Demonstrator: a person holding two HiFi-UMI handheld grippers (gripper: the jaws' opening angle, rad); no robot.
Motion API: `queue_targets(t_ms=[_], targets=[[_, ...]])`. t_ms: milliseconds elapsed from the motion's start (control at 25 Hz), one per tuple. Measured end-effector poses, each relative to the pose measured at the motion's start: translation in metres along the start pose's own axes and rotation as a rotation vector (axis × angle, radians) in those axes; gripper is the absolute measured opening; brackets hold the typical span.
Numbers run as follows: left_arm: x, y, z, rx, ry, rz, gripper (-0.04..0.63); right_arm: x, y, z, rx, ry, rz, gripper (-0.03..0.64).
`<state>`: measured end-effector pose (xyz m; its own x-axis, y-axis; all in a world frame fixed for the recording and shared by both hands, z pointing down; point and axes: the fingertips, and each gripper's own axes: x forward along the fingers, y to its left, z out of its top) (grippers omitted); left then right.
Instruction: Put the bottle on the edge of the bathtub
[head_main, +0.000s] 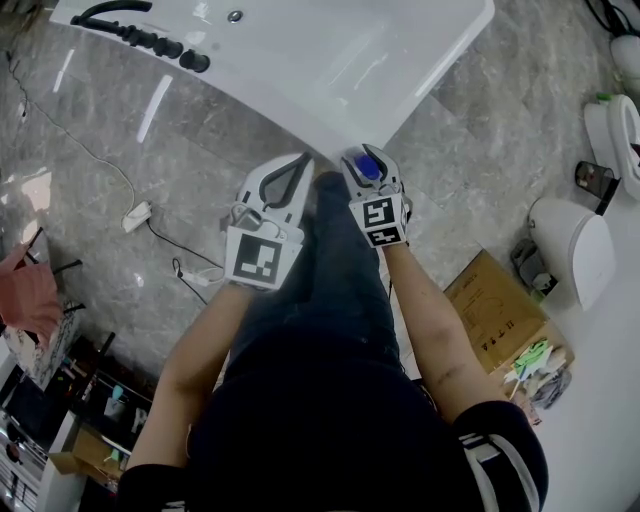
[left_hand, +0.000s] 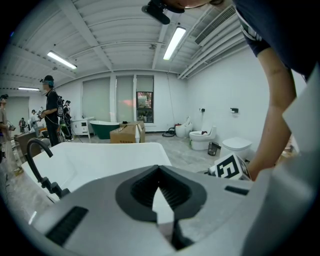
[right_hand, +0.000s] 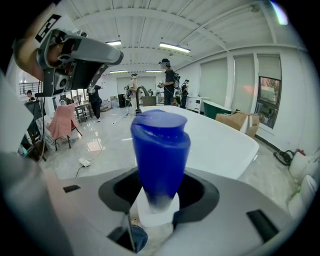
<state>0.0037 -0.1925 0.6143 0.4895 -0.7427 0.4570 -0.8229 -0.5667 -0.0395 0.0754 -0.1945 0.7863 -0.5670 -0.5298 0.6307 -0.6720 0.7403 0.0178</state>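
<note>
A blue bottle (head_main: 369, 166) with a white cap end (right_hand: 158, 212) sits between the jaws of my right gripper (head_main: 372, 172). In the right gripper view the bottle (right_hand: 160, 150) points forward out of the gripper (right_hand: 159, 200), whose jaws stand wide and are shut on its cap end. The white bathtub (head_main: 300, 60) lies just ahead, its near corner close to both grippers. My left gripper (head_main: 298, 165) hangs beside the right one, jaw tips together and holding nothing. In the left gripper view its jaws (left_hand: 160, 171) meet in front of the bathtub rim (left_hand: 100, 160).
A black faucet set (head_main: 140, 35) is mounted on the tub's far left rim. A cable and power strip (head_main: 137, 215) lie on the grey floor at left. A cardboard box (head_main: 495, 315) and a white toilet (head_main: 575, 245) stand to the right. Several people (right_hand: 167, 82) stand far off.
</note>
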Motion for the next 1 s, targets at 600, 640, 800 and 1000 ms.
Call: queue_targets(t_ms=[600,640,800,1000], targets=[[-0.022,0.001,0.040,0.019,-0.096,0.001,0.000,-0.090,-0.007,0.002,-0.033,0.032,-0.075,0.195],[-0.025,0.002,0.044,0.019,-0.104,0.009,0.000,-0.098,-0.010,0.008,-0.029,0.022,-0.090,0.171],[-0.038,0.009,0.063,0.060,-0.148,0.033,0.000,-0.126,-0.023,0.042,0.019,-0.044,-0.141,0.028],[-0.062,0.022,0.112,0.021,-0.255,0.090,0.000,-0.154,-0.047,0.115,0.041,-0.167,-0.204,0.017]])
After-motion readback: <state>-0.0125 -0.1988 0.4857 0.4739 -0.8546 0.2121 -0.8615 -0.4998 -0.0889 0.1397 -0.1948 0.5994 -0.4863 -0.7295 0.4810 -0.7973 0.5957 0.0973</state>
